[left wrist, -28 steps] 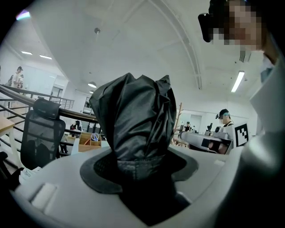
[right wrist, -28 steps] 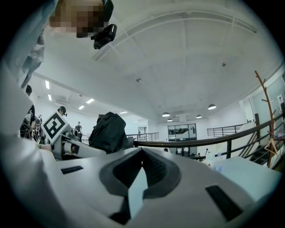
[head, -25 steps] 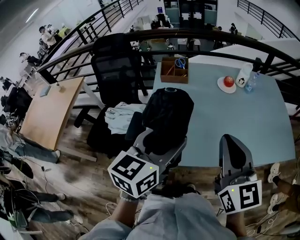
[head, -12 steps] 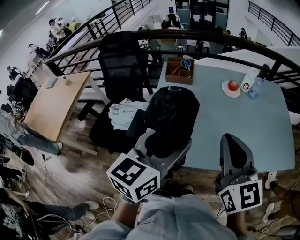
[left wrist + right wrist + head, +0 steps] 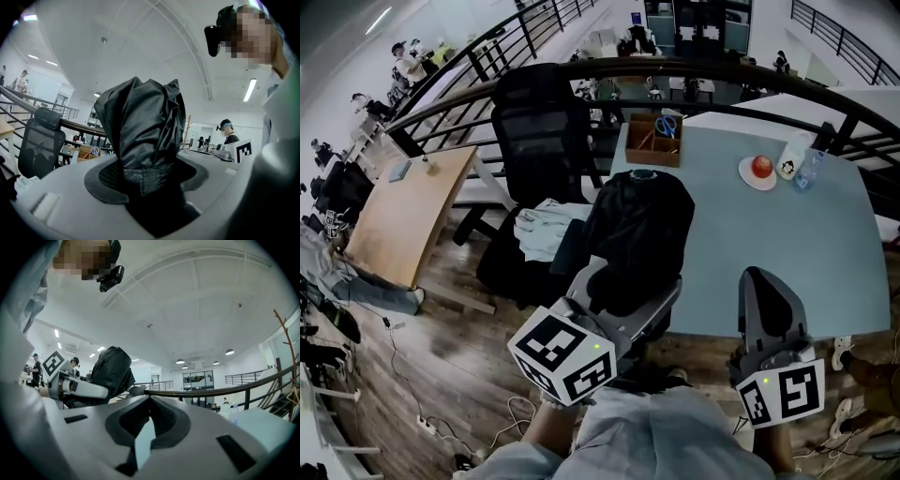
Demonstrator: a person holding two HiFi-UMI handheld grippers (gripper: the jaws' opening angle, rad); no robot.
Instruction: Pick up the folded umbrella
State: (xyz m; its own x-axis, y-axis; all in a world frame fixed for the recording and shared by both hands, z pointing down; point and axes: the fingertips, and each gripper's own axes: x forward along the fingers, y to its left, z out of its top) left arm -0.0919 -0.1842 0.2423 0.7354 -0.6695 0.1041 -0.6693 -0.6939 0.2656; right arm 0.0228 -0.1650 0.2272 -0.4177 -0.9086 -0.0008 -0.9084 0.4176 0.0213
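Note:
The folded umbrella (image 5: pixel 637 230) is a bundle of black crumpled fabric held upright over the near left edge of the pale blue table (image 5: pixel 787 244). My left gripper (image 5: pixel 623 292) is shut on its lower end. In the left gripper view the umbrella (image 5: pixel 140 126) rises out of the left gripper (image 5: pixel 145 174) and fills the middle. My right gripper (image 5: pixel 766 286) hovers over the table's near edge, shut with nothing in it. The right gripper view shows the right gripper (image 5: pixel 149 401) with jaws together, and the umbrella (image 5: pixel 111 369) off to its left.
On the table's far side are a wooden box with scissors (image 5: pixel 653 141), a plate with a red apple (image 5: pixel 759 169) and two bottles (image 5: pixel 797 161). A black office chair (image 5: pixel 539 141) with light clothing (image 5: pixel 546 230) stands left, a wooden desk (image 5: pixel 403 211) beyond. A dark railing (image 5: pixel 694 70) curves behind.
The head view has shifted slightly. My left gripper has drifted a little to the left and down with the umbrella still in it. The right gripper has stayed in place.

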